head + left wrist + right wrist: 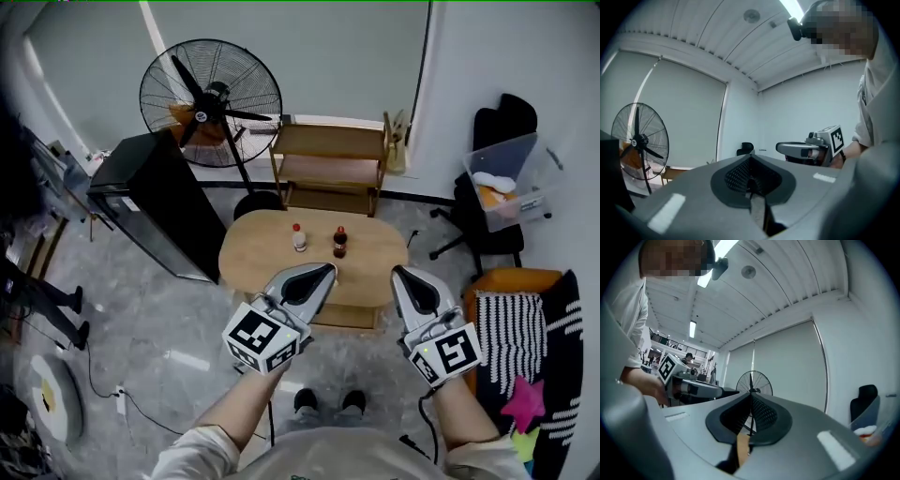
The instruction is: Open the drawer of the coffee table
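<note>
A grey tiled floor (169, 328) carries an oval light-wood coffee table (262, 248), which sits just beyond and below both tools' tips. Whether its drawer is out cannot be told. The left gripper (327, 270) and right gripper (397, 272) are side by side, each with its jaws pressed together on nothing. Two small red-capped bottles (299, 238) stand on the table just past them.

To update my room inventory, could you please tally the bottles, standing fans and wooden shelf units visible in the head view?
Bottles: 2, a pale red-capped bottle and a dark red-capped bottle
Standing fans: 1, the black round wire-caged fan
Wooden shelf units: 1, the open wooden rack
Total: 4
</note>
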Tool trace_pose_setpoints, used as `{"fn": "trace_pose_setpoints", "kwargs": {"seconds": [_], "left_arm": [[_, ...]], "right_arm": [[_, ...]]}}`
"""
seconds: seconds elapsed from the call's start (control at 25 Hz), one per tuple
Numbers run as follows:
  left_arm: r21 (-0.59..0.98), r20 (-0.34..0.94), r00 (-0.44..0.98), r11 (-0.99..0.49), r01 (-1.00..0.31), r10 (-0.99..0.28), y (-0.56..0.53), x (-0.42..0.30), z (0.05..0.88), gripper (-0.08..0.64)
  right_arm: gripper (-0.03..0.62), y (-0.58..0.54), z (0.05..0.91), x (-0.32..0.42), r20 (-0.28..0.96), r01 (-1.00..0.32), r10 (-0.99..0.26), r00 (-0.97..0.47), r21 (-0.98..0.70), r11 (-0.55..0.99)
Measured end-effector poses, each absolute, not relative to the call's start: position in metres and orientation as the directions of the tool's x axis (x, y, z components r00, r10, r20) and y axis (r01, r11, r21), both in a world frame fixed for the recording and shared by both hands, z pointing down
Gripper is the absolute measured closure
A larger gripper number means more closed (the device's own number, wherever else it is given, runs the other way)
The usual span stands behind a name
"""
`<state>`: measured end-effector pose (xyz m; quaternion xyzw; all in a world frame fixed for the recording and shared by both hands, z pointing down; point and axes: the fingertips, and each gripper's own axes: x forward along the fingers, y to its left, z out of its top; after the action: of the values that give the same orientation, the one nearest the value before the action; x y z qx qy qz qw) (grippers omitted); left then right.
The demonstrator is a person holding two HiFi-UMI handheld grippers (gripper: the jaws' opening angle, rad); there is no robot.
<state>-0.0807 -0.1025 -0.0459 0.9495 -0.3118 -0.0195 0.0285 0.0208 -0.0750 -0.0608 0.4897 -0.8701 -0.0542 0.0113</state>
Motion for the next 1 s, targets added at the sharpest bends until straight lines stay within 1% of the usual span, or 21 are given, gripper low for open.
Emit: {"fn": "trace_pose_setpoints", "kwargs": {"seconds": [0.16,0.28,0.56,1.0], "left_arm": [[0.106,-0.009,0.816,-0.812,-0.574,-0.578,-0.108,-0.070,-0.044,0.560],[0.111,-0.002,0.822,-0.818,-0.565,-0.569,-0.109,-0.063,-0.044,0.560],[0.149,-0.003,0.831,-0.822,-0.549,-0.556,-0.117,-0.053,-0.041,0.560],[0.133,-0.028,0.815,-0.810,-0.571,-0.579,-0.119,-0.053,-0.043,0.560]], "right_arm": [[0.586,-0.081,-0.062,0.034,-0.078,-0.869,-0.872,-0.483,0.164,0.467],[0.586,-0.085,-0.062,0.042,-0.091,-0.877,-0.879,-0.469,0.164,0.451],[0.586,-0.095,-0.060,0.053,-0.095,-0.886,-0.886,-0.454,0.148,0.439],[0.586,-0.101,-0.055,0.050,-0.080,-0.879,-0.880,-0.467,0.150,0.453]]}}
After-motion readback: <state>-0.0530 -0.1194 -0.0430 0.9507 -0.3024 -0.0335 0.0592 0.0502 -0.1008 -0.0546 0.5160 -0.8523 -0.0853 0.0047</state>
